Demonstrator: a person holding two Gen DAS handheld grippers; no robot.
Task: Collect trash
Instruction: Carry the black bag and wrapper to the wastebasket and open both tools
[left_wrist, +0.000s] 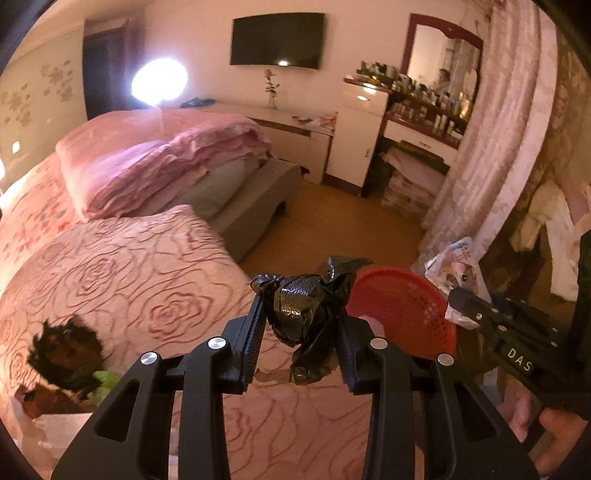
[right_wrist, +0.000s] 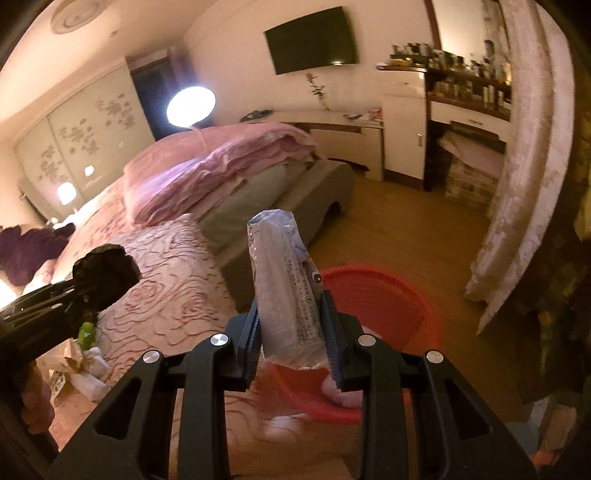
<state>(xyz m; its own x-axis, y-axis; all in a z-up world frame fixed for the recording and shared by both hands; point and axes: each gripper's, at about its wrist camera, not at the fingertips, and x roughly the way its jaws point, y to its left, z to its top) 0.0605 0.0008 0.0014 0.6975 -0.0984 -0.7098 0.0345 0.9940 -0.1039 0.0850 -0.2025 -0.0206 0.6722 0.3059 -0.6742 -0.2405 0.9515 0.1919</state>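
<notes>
Beyond the foot corner of the bed, with its rose-patterned cover, a red mesh basket stands on the floor, something pale already lying in it. Both loads probably belong there, so each claw should be carried fully over the rim before it lets go, low enough that light scraps fall inside. The left claw pinches a crumpled black plastic bag, shiny and creased, tails sticking out above and below the pads. The right claw pinches a clear printed wrapper, upright, soft and folded flat. More litter lies near the bed's edge.
</notes>
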